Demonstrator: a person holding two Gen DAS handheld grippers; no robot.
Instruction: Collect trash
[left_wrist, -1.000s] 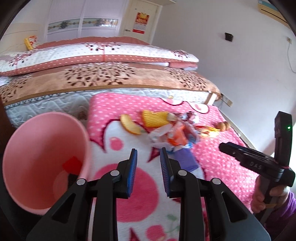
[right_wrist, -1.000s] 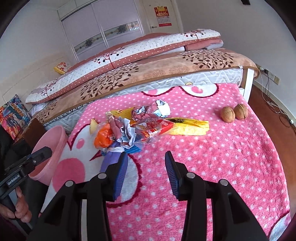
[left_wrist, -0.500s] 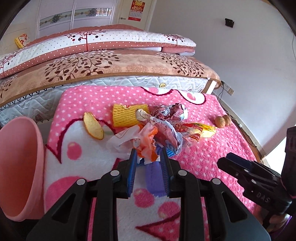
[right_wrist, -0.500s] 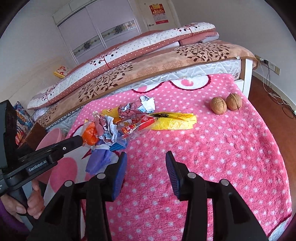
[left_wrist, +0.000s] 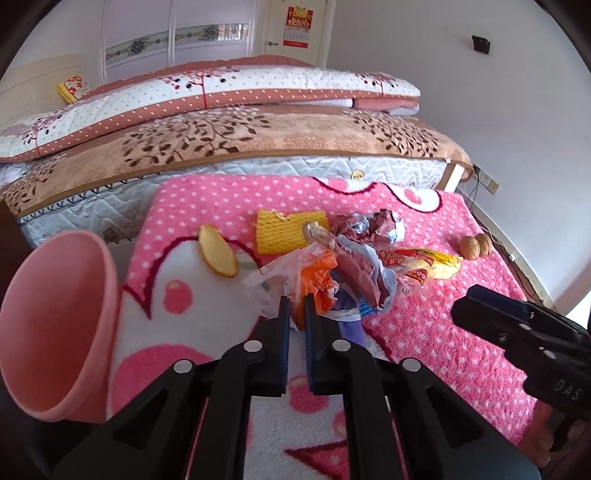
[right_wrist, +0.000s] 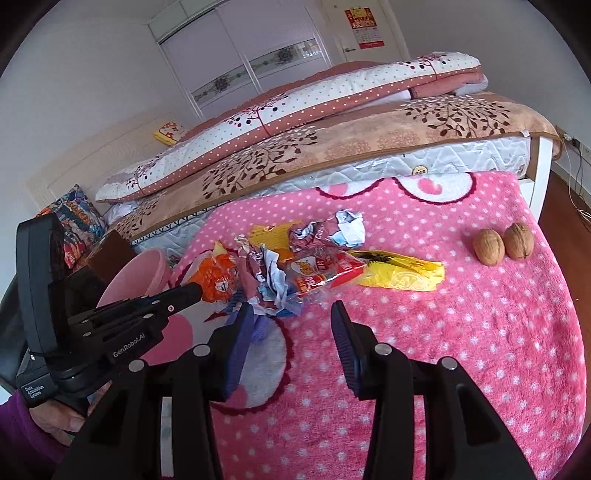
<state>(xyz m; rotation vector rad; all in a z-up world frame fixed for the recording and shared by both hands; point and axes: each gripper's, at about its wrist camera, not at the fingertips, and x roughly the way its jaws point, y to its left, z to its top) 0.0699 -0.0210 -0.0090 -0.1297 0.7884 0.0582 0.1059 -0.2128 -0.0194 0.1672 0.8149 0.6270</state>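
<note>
A heap of crumpled wrappers lies mid-blanket (left_wrist: 354, 269), also in the right wrist view (right_wrist: 295, 266). My left gripper (left_wrist: 295, 306) is shut on an orange wrapper (left_wrist: 317, 277) at the heap's near left edge; the right wrist view shows its tip (right_wrist: 192, 291) pinching that orange wrapper (right_wrist: 218, 277). My right gripper (right_wrist: 291, 317) is open and empty, just short of the heap. The pink bin (left_wrist: 55, 325) lies tilted at the blanket's left edge, mouth toward me. A yellow foam net (left_wrist: 288, 232), an orange peel slice (left_wrist: 218, 254) and a yellow wrapper (right_wrist: 399, 273) lie around the heap.
Two walnuts (right_wrist: 502, 243) sit at the right of the pink dotted blanket (right_wrist: 461, 350). A bed with folded quilts (left_wrist: 221, 122) runs along the far side. A purple cloth (left_wrist: 351, 325) lies under the heap's near edge.
My left gripper has swung from the bin to the heap and shut on the orange wrapper. My right gripper has stayed open, edging closer to the heap.
</note>
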